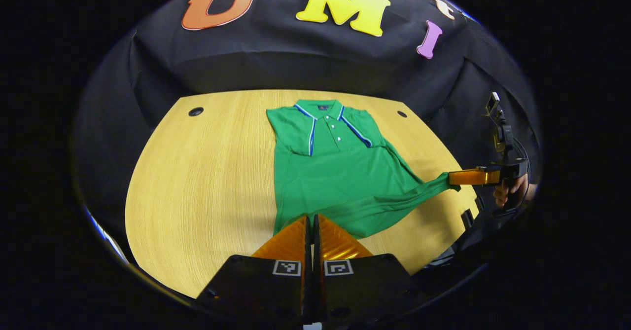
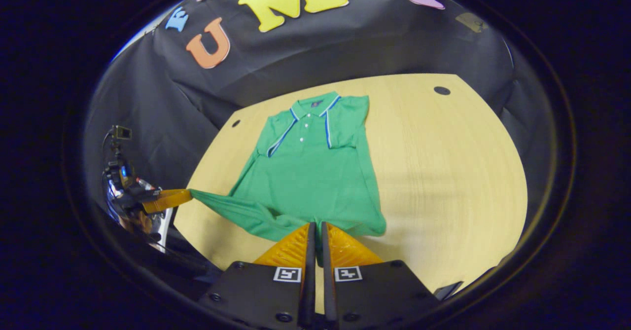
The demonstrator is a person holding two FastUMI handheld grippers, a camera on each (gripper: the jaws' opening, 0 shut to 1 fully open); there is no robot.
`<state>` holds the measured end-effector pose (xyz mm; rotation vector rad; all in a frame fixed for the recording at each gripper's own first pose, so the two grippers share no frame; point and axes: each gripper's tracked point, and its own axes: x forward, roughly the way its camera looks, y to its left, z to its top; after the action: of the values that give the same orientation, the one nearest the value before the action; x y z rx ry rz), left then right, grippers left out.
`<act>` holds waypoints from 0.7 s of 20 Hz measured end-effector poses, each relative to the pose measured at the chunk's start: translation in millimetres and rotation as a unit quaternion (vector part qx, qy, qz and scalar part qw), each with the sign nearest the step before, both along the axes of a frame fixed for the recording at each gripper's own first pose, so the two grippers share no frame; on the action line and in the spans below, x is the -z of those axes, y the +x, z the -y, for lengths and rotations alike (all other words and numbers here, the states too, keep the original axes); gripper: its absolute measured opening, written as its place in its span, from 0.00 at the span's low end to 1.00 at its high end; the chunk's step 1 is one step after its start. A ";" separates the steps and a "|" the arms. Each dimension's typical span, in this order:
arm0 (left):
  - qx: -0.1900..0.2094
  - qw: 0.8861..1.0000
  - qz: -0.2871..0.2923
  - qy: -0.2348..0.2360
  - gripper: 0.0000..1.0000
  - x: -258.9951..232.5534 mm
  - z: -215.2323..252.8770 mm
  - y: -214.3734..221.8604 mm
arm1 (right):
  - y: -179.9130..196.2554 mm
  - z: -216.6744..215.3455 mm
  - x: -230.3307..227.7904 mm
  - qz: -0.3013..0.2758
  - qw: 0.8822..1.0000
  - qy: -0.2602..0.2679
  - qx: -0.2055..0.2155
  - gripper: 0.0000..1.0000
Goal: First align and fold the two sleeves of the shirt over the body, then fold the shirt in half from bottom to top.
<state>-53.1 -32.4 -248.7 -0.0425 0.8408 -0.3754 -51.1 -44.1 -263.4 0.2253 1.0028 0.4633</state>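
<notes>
A green polo shirt [image 1: 340, 172] [image 2: 305, 172] with blue-and-white trim lies face up on the wooden table [image 1: 207, 172], collar at the far side. Both short sleeves are folded in over the chest. In the left gripper view my left gripper [image 1: 311, 217] is shut on the near hem at one bottom corner. My right gripper [image 1: 451, 177] is shut on the other bottom corner, drawing it out sideways into a taut point. The right gripper view has the right gripper [image 2: 315, 225] closed on the hem and the left gripper [image 2: 185, 195] pulling its corner out to the left.
The table [image 2: 443, 172] has bare wood on both sides of the shirt. Small dark holes [image 1: 195, 111] [image 1: 402, 114] sit near its far corners. A hand [image 1: 512, 189] holds the right gripper beyond the table's right edge. Black cloth walls the booth behind.
</notes>
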 end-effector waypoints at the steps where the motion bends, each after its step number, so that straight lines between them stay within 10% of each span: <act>1: -0.001 1.000 0.009 0.000 0.03 -4.2 1.7 12.1 | 12.7 -1.8 -4.5 0.003 1.000 0.008 0.007 0.10; 14: -0.006 0.995 0.093 -0.015 0.03 -43.6 14.7 169.1 | 177.6 -28.7 -45.2 0.061 0.996 0.056 0.027 0.06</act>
<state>116.0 -47.2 -205.1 -0.0401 0.6499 -0.3745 126.5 -15.4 -218.2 0.3207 0.8494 0.4794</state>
